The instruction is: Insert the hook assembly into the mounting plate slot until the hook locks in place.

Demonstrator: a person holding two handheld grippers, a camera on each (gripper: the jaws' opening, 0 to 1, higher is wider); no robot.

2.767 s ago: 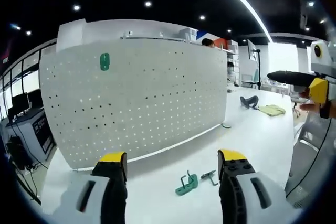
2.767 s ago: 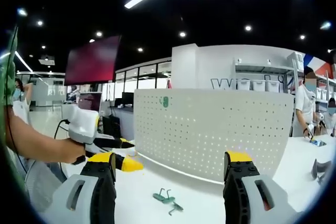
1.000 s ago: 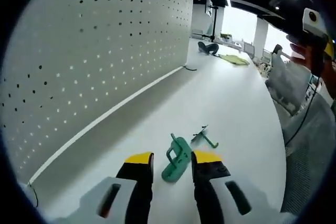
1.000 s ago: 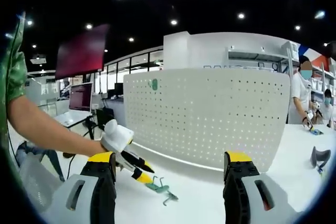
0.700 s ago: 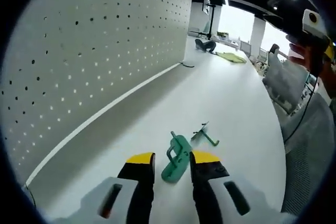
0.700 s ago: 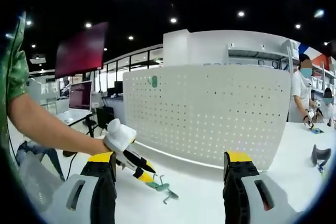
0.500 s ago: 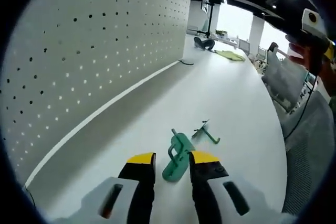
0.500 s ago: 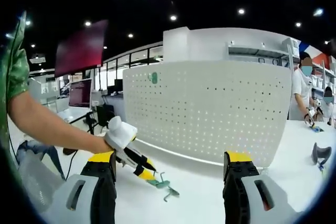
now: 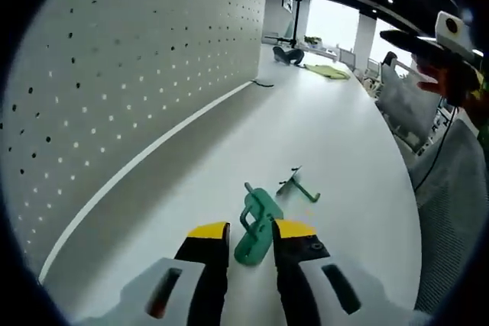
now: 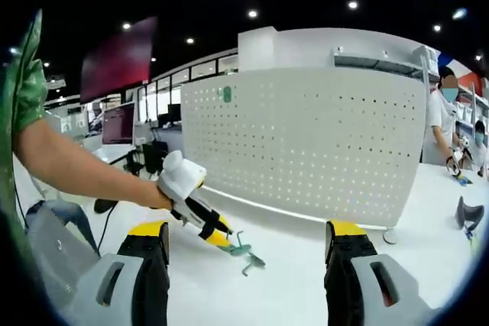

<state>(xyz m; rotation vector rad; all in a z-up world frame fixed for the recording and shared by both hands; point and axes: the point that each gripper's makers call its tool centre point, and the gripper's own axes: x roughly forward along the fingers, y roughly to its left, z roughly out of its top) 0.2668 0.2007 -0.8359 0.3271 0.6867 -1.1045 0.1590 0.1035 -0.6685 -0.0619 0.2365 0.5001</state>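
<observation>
A: What is standing at the left in the left gripper view?

B: The white pegboard (image 9: 130,59) is rising there, upright on the white counter (image 9: 336,143). To its right the left tongs (image 9: 250,236) are sitting narrow, with the green mounting plate (image 9: 255,223) between their yellow tips. They seem to be gripping its near end.

A: And the hook?

B: The small green hook (image 9: 298,186) is lying on the counter just beyond the plate, apart from it. Farther right, the right tongs (image 9: 412,40) are showing near the edge, held up in a hand (image 9: 451,82).

A: How is the right gripper view looking?

B: At the left a bare forearm (image 10: 76,169) is reaching in with the left tongs (image 10: 228,243), which are pointing down at the mounting plate (image 10: 238,249) on the counter (image 10: 290,288). The hook (image 10: 253,263) is lying just beside it. The pegboard (image 10: 306,143) is standing behind, with a small green piece (image 10: 227,94) hanging near its upper left corner. The right tongs (image 10: 248,253) are standing wide apart with nothing between them. A person (image 10: 447,131) is standing at the far right.
</observation>
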